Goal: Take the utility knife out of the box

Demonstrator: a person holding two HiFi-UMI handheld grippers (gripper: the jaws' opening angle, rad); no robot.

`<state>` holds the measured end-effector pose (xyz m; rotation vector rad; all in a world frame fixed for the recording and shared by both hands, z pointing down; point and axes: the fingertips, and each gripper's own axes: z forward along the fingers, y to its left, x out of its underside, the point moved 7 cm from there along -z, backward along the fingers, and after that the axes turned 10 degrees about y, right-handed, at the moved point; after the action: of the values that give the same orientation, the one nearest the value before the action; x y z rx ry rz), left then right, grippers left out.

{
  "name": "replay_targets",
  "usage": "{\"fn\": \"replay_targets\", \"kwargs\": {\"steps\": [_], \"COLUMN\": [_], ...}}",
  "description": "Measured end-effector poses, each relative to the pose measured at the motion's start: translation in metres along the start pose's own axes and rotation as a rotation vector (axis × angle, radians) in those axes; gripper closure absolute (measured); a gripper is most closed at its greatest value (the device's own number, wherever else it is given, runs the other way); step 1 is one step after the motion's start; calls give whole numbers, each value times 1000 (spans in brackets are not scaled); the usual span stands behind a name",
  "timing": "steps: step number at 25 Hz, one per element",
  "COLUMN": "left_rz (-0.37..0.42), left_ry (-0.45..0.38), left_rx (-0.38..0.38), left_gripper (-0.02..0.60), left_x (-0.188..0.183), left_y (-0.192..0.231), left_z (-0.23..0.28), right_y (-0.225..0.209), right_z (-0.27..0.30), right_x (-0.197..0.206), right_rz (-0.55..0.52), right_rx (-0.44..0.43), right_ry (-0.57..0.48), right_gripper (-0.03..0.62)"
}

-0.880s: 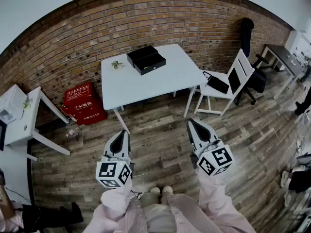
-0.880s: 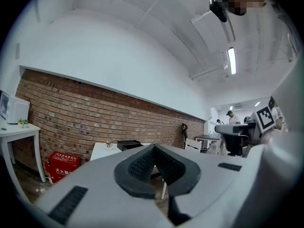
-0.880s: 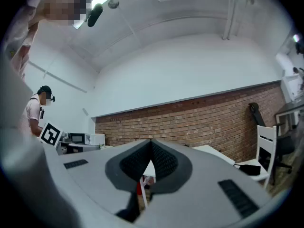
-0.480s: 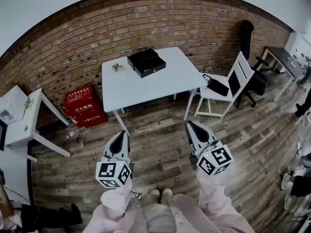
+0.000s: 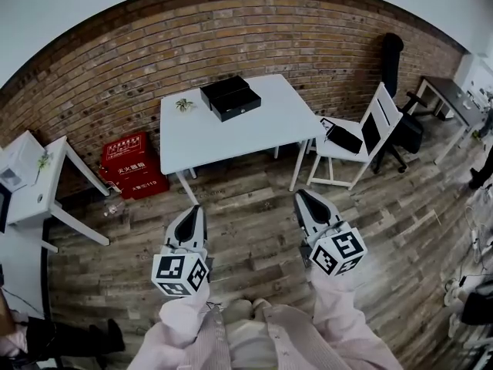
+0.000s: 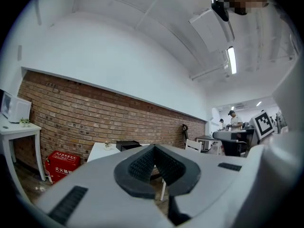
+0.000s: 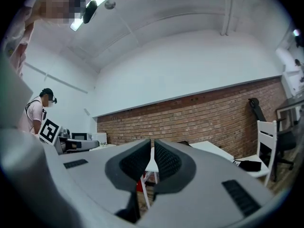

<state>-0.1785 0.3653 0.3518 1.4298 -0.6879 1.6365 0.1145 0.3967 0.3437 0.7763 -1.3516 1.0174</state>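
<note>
Fingers of the left gripper are clenched, the dark ribbed pads meeting at the tip with nothing between them. The right gripper is clenched on nothing too, with only a thin slit between its pads.

In the head view both grippers are held level over the wooden floor in the lower half of the frame. The left one is left of centre and the right one right of centre, and the pink sleeves run off the bottom edge.

The black box sits in the upper centre of that view, near the far edge of a white table, well apart from both grippers. It shows as two black halves lying side by side. The utility knife cannot be made out from here.

A small green plant stands just left of the box on the same table. A red crate rests on the floor against the brick wall, to the left of the table. To the right of the table stands a white chair with a flat black thing on its seat.

In the left gripper view the box appears just above the fingers, in front of the brick wall, with the red crate at lower left.
</note>
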Motion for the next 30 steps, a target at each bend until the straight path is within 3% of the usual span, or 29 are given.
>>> {"fn": "replay_targets", "kwargs": {"steps": [18, 30], "left_rz": [-16, -55], "left_ry": [34, 80], "left_rx": [-15, -21], "left_gripper": [589, 589], "left_x": [9, 10], "left_y": [-3, 38], "left_z": [21, 105], "right_y": [-26, -69], "right_z": [17, 97], "right_x": [10, 16], "right_rz": [43, 45], "right_rx": [15, 10], "right_ry": [28, 82], "right_gripper": [447, 430]}}
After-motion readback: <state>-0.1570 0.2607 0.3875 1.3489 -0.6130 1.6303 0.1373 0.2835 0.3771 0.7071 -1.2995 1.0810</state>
